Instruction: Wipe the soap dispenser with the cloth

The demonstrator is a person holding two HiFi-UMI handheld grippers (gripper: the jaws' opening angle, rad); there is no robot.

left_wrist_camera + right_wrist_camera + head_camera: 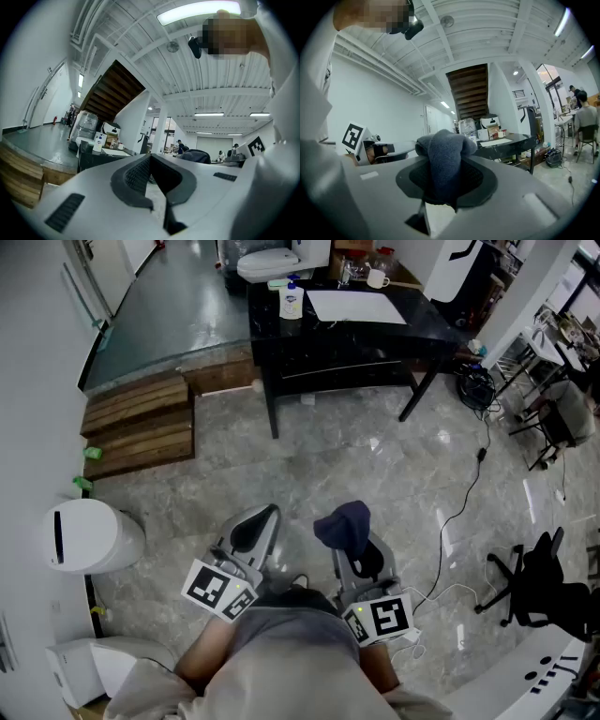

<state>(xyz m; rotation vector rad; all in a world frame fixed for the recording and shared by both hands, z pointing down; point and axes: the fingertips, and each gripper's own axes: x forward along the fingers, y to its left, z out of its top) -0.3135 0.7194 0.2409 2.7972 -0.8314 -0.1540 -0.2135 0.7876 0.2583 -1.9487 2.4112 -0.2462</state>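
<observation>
My right gripper [349, 540] jaws pinch the bunched dark-blue cloth [342, 519]; left gripper [262, 518] jaws closed, empty. White soap dispenser [292, 302] stands upright at the desk's [427, 322] left edge.

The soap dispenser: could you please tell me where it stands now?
In the head view the soap dispenser stands top centre on the left end of the black table, just left of a white sheet.

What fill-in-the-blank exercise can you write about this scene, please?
1. The right gripper holds a dark blue ____.
2. The left gripper is shut and ____.
3. The soap dispenser stands far ahead, on the ____ table.
Missing words: cloth; empty; black.
</observation>
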